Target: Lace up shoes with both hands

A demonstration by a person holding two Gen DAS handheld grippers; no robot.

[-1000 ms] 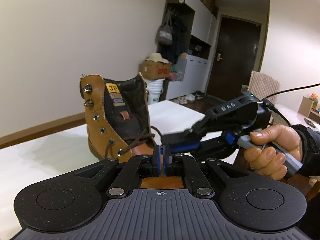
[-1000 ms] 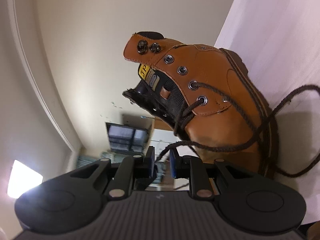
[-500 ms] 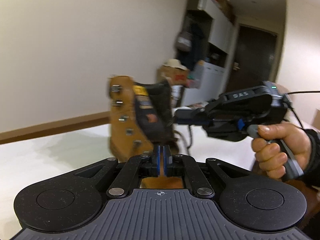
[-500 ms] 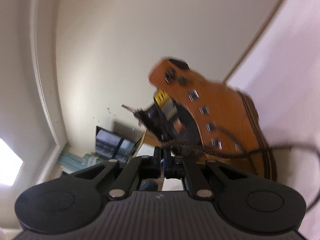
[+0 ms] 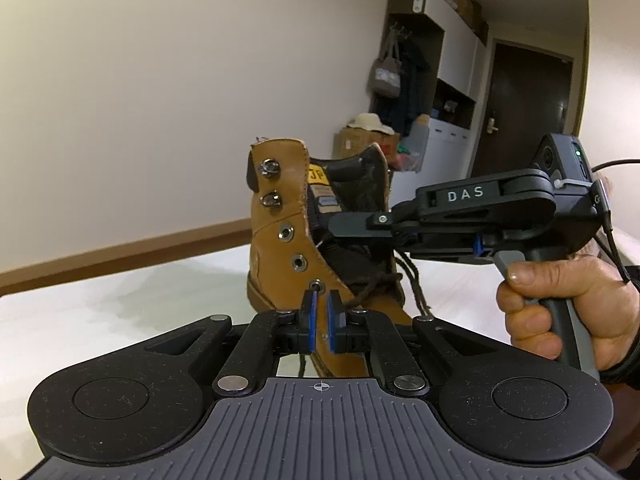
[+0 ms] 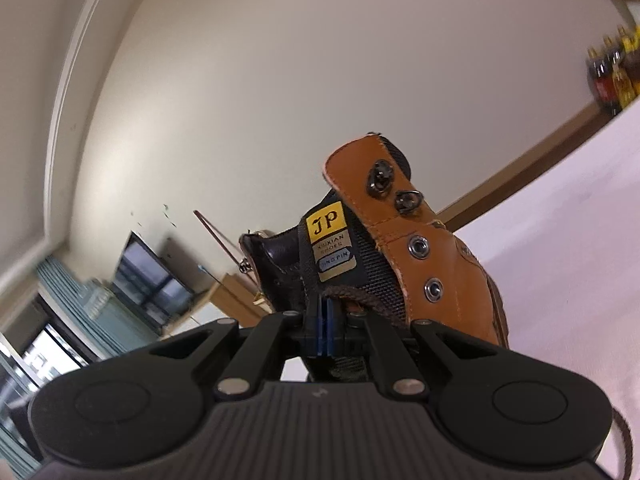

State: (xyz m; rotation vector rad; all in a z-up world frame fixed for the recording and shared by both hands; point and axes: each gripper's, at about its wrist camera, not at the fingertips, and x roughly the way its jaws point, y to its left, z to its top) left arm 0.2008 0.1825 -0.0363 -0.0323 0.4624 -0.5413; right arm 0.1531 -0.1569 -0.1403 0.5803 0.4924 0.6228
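Standing upright on a white table (image 5: 100, 312), a tan boot (image 5: 280, 256) fills the middle of the left wrist view, directly at 12 o'clock from the left gripper (image 5: 319, 320). That gripper's blue pads (image 5: 310, 320) sit almost together with only a thin slit between them, level with the lowest visible eyelet (image 5: 317, 286). A thin dark strand hangs just below the pads, but it cannot be told whether they nip it.

From 3 o'clock, a hand (image 5: 572, 304) brings the right gripper (image 5: 336, 224) in level, its tip at the boot's dark tongue (image 5: 360, 200). In that gripper's own tilted view the pads (image 6: 316, 320) are pressed tight on a brown lace (image 6: 360, 295). The lace leaves the pads toward 3 o'clock, runs across the tongue and goes in behind the leather flap. The boot rises at 1 o'clock from those pads, with a yellow label (image 6: 326, 221) showing on the tongue. Two metal hooks (image 6: 380, 178) sit near the collar with open eyelets beneath them. More lace trails down the boot's far side, at 4 o'clock from the tongue in the left view.
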